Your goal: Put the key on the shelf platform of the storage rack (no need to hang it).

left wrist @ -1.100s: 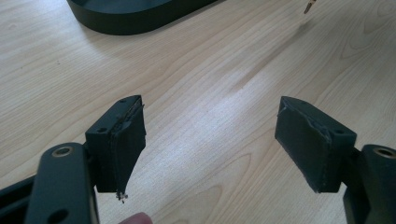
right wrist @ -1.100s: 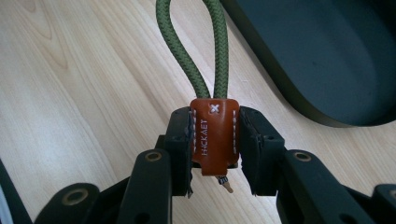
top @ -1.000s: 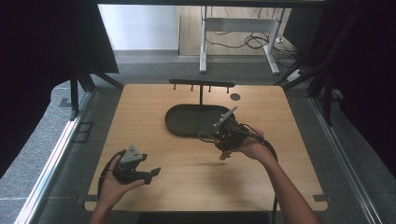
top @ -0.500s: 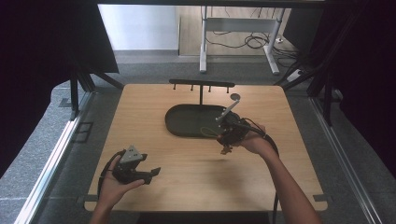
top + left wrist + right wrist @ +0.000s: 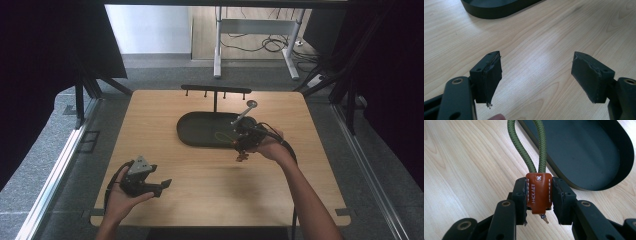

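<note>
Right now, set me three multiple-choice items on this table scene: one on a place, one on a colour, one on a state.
1. Where is the black tray?
A. On the wooden table, in front of the hook rack
B. On the floor
C. In the person's left hand

2. What colour is the cord loop on the leather tab?
A. Red
B. Olive green
C. White

3. How does the left gripper stand?
A. Shut on the tray
B. Shut on the cord
C. Open, with nothing between its fingers

Key: 1 A, the high view shows the tray on the table before the rack. 2 B, the right gripper view shows green braid. 3 C, bare wood lies between the fingers.
</note>
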### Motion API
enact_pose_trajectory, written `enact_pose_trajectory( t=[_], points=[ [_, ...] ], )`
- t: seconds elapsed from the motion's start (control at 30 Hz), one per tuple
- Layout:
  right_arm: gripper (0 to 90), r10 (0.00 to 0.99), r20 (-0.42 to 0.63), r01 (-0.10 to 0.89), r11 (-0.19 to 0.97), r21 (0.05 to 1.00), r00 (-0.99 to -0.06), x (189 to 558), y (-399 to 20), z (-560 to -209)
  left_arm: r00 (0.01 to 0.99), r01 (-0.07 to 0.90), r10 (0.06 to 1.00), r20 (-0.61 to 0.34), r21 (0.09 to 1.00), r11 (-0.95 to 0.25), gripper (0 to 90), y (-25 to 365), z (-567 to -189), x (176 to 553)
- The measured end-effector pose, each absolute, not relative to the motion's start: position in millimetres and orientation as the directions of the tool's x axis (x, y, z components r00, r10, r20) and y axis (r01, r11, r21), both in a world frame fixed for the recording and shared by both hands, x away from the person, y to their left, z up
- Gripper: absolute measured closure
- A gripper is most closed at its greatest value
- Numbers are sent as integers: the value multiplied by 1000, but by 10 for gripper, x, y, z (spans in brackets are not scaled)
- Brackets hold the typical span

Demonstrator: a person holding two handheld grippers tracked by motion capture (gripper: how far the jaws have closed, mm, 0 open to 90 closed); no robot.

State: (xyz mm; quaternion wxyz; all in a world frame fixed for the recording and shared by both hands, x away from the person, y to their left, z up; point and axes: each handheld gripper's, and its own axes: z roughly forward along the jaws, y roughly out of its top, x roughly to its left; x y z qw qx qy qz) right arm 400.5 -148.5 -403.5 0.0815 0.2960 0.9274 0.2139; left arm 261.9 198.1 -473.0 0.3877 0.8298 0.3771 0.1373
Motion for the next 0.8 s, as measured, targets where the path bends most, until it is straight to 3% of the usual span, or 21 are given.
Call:
enact_pose_trajectory(
  t=[0.8],
  points=[
    [667, 618, -14, 552, 712, 434, -786, 4238, -1518, -4016, 684, 516, 727, -62, 745, -422, 248, 1955, -4734, 2617]
  ],
)
